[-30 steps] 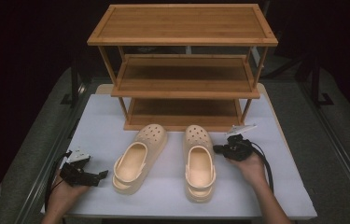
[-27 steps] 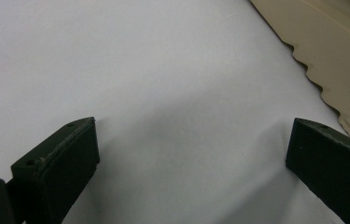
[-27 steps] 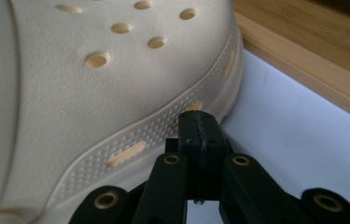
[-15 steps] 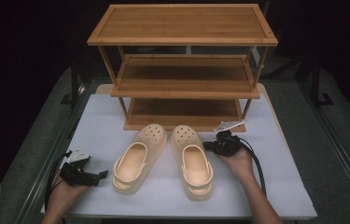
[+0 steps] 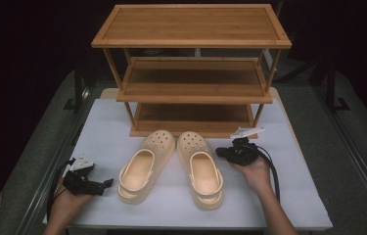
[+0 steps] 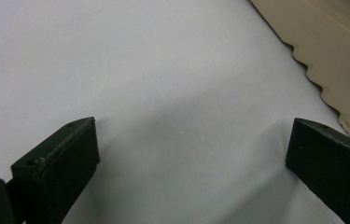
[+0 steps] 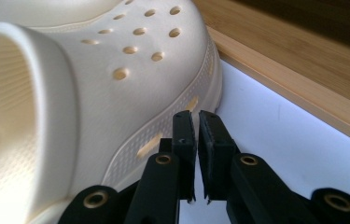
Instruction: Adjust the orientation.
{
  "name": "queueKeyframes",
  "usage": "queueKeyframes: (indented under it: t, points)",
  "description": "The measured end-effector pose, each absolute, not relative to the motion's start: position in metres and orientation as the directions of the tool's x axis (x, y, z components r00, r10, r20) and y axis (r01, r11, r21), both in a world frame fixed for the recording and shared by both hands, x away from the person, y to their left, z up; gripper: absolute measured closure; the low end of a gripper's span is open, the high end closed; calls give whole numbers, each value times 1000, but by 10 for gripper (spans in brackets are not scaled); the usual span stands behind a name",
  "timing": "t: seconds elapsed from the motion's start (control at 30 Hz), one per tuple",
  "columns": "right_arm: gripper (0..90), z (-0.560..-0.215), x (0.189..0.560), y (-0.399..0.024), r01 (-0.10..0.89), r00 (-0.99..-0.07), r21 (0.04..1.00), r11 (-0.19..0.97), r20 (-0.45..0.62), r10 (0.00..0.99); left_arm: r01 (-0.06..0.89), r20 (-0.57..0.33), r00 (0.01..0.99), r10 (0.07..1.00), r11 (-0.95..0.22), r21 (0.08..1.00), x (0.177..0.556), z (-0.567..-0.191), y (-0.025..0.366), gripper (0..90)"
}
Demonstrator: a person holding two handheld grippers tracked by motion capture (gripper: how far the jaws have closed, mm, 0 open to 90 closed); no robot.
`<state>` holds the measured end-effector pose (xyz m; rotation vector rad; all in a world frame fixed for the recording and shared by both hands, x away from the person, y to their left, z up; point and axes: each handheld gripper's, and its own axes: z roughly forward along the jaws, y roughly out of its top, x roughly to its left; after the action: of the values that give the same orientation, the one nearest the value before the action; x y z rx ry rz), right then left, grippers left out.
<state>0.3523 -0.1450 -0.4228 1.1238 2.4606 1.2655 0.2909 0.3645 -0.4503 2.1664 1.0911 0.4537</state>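
— Pushed left since a moment ago: right clog (image 5: 203, 171), now just beside left clog (image 5: 144, 169). Right gripper (image 5: 218, 152) shifted left along with it.

— And over on the left?

— Left gripper (image 5: 107, 183) resting near the table's (image 5: 107, 127) left edge. Jaws wide apart, holding nothing, pointing right toward the left clog's side.

— Lying which way, those clogs?

— Long way front to back. Toes near the shoe rack (image 5: 191, 43), heels toward the person.

— And on the right?

— Right gripper closest to the right clog, tips right up against its outer side near the toe. Hard to tell if touching. Jaws just opening a tiny crack, almost closed, nothing between them.
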Motion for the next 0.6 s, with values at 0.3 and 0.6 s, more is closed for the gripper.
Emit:
queueKeyframes:
  t: [0.3, 0.6]
  points:
    - [770, -405, 325, -165, 557, -688, 775, 299, 228, 689, 577, 12, 591, 807, -433, 693, 291, -450, 364, 19]
    - [689, -392, 295, -166, 530, -710, 794, 297, 224, 667, 576, 13, 591, 807, -433, 693, 291, -450, 364, 19]
